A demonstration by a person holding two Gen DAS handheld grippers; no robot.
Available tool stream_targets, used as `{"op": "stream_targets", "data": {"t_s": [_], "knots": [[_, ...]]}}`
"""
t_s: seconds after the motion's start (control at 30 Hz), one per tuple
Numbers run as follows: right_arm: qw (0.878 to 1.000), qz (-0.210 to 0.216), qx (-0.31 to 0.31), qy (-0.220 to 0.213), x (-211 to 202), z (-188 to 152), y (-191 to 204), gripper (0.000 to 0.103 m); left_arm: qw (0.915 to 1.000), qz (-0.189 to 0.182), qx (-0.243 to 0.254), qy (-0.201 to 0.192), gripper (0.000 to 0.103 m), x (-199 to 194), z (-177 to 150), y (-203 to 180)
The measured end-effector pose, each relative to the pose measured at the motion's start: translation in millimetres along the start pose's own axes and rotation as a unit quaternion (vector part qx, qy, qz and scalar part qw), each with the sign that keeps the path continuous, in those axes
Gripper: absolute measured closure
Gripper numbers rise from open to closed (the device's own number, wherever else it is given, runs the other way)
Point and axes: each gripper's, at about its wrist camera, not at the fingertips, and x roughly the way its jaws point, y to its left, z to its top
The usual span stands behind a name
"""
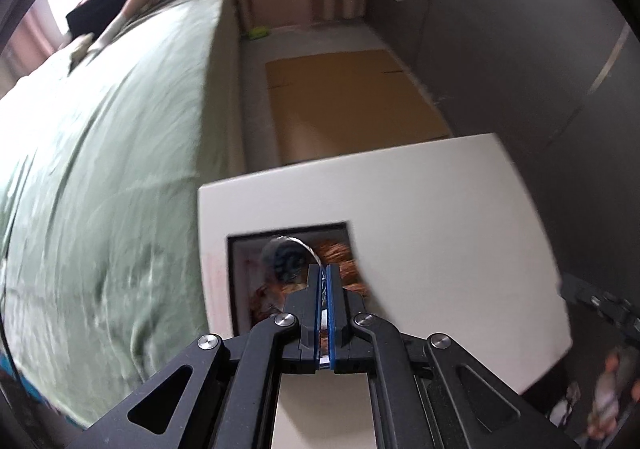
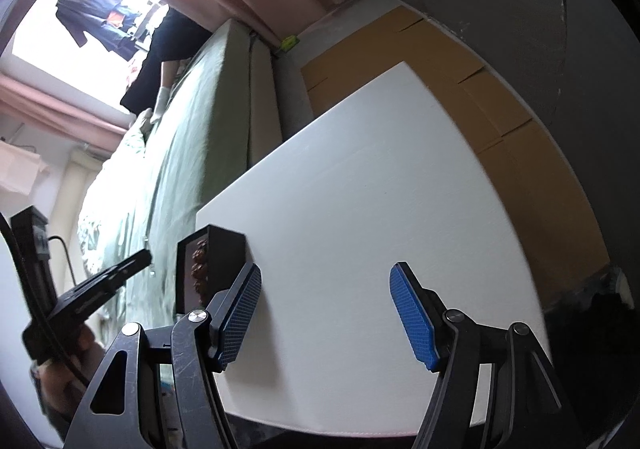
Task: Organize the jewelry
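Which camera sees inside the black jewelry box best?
The left wrist view: it looks down into the box, showing brown beads and something blue. The right wrist view shows the box only from the side, with a few beads.

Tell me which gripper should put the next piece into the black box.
Left. The left gripper is right above the black box, jaws shut on a thin silver piece. The right gripper sits open and empty over the white table, beside the box.

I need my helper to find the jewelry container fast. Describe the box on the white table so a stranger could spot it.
Find the white table beside the green-covered bed. Near the table's corner closest to the bed sits a small black box, open, holding brown beaded jewelry. It is the only dark thing lying on the white top.
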Motion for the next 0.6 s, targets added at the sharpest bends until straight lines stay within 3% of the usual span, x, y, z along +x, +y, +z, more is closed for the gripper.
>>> {"op": "stream_targets", "data": {"t_s": [0.07, 0.2, 0.37, 0.47, 0.6], "knots": [[1.000, -0.002, -0.003, 0.005, 2, -5, 3, 0.036, 0.9998, 0.001, -0.016, 0.011, 0.100, 9, -5, 6], [1.000, -0.012, -0.012, 0.007, 2, -17, 6, 0.036, 0.9986, -0.010, -0.052, -0.006, 0.100, 8, -20, 14], [1.000, -0.025, -0.011, -0.007, -9, -25, 2, 0.036, 0.9942, -0.053, -0.089, -0.028, 0.099, -1, -41, 15], [0.999, -0.029, -0.012, -0.017, -14, -29, 2, 0.036, 0.9891, -0.080, -0.114, -0.049, 0.099, -11, -52, 11], [0.999, -0.025, -0.023, -0.041, -24, -35, 10, 0.036, 0.9752, -0.124, -0.160, -0.089, 0.099, -28, -67, 9]]}}
